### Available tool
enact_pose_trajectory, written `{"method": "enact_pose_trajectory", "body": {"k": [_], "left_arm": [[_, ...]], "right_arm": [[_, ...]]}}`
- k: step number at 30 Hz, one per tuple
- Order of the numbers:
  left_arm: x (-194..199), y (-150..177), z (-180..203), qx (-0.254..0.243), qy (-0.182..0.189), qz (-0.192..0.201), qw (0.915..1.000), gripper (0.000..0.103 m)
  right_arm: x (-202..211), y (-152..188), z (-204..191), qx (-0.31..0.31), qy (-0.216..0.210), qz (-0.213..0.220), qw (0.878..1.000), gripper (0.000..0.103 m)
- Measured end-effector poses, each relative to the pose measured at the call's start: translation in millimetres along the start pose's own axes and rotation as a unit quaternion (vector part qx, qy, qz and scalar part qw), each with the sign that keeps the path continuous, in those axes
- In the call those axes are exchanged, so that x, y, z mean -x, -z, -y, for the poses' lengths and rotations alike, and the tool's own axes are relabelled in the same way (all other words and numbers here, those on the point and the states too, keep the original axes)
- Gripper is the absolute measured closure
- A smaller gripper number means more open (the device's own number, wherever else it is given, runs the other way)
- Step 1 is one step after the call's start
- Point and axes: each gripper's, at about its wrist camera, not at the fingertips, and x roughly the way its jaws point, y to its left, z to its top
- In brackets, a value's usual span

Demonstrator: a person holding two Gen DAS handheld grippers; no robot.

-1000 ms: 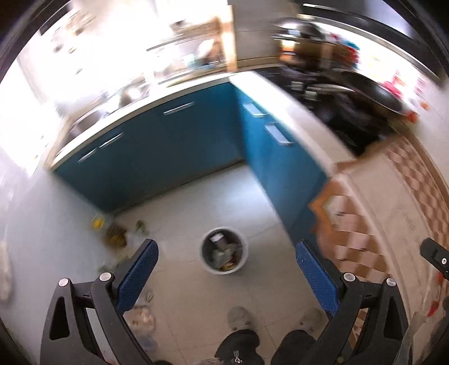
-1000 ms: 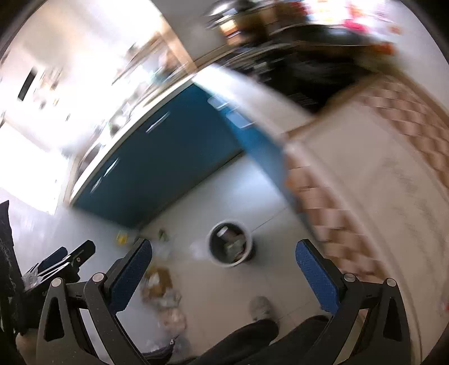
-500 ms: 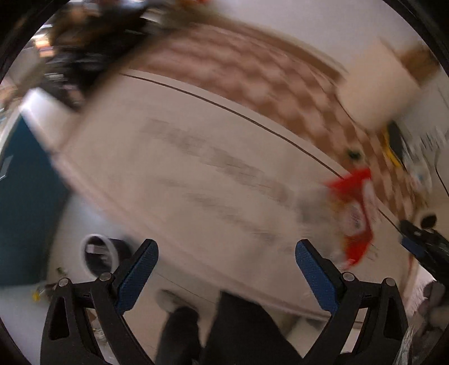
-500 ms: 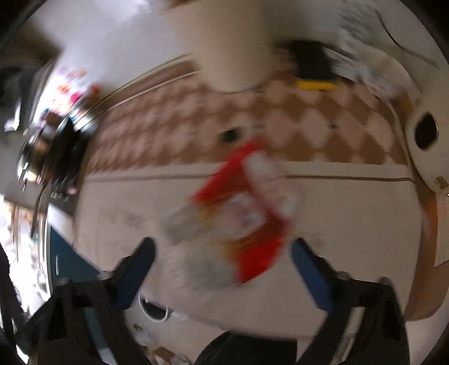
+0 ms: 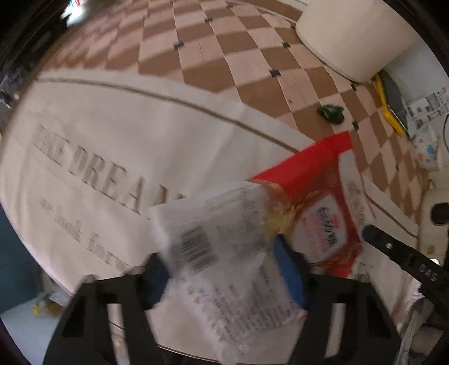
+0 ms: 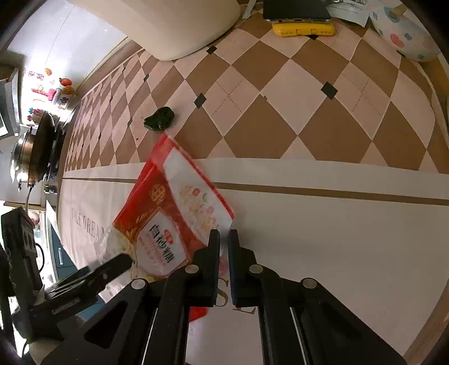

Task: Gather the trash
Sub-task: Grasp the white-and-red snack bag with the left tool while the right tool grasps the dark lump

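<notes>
A red and white snack bag (image 6: 174, 213) lies on the tablecloth (image 6: 322, 238). My right gripper (image 6: 223, 241) is shut on the bag's right corner. In the left wrist view the bag (image 5: 317, 202) shows red on top with its white printed back and barcode below. My left gripper (image 5: 221, 269) has its blue pads on either side of the white end of the bag, blurred by motion. The left gripper's body also shows at the lower left of the right wrist view. A small dark green crumpled scrap (image 6: 159, 118) lies on the checked cloth beyond the bag; it also shows in the left wrist view (image 5: 331, 112).
A large white pot (image 6: 168, 22) stands at the back of the table. A yellow device with a dark phone (image 6: 303, 25) and a patterned pouch (image 6: 404, 36) lie far right. A wok on a stove (image 6: 36, 146) is at the left. The table edge drops to blue cabinets (image 6: 56, 247).
Both grippers swung from the floor and trash bin up to the table. Both jaws went from wide open to closed on the red snack bag.
</notes>
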Motion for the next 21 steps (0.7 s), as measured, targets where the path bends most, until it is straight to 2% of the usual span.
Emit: {"method": "enact_pose_trajectory", "body": {"k": [2, 3, 5, 7, 8, 11, 12, 15, 20, 21], "left_arm": [[10, -7, -8, 0.012, 0.001, 0.010, 0.9999, 0.085], [19, -11, -15, 0.022, 0.005, 0.021, 0.9995, 0.088], [39, -15, -24, 0.028, -0.012, 0.046, 0.9985, 0.090], [65, -19, -33, 0.029, -0.049, 0.084, 0.9949, 0.091], [79, -22, -38, 0.029, -0.073, 0.104, 0.9915, 0.092], [109, -27, -60, 0.036, -0.120, 0.144, 0.9816, 0.092], [116, -18, -74, 0.036, -0.136, 0.151, 0.9785, 0.092], [119, -24, -83, 0.044, -0.179, 0.164, 0.9690, 0.092], [120, -33, -98, 0.063, -0.206, 0.172, 0.9613, 0.092], [120, -29, -105, 0.063, -0.206, 0.174, 0.9608, 0.092]], "right_arm": [[0, -3, 3, 0.002, -0.004, -0.011, 1.000, 0.097], [0, -5, 4, 0.000, -0.005, -0.016, 1.000, 0.097], [3, -8, 3, -0.004, -0.008, -0.021, 1.000, 0.096], [11, -16, 5, -0.010, -0.018, -0.013, 1.000, 0.095], [14, -20, 1, -0.008, -0.018, -0.008, 1.000, 0.089], [18, -39, -17, 0.009, -0.018, 0.017, 1.000, 0.055], [17, -45, -23, 0.013, -0.019, 0.024, 0.999, 0.052], [9, -70, -43, 0.027, -0.022, 0.037, 0.999, 0.052], [-18, -99, -79, 0.051, 0.005, 0.050, 0.997, 0.052], [-24, -101, -86, 0.064, 0.016, 0.051, 0.997, 0.056]]}}
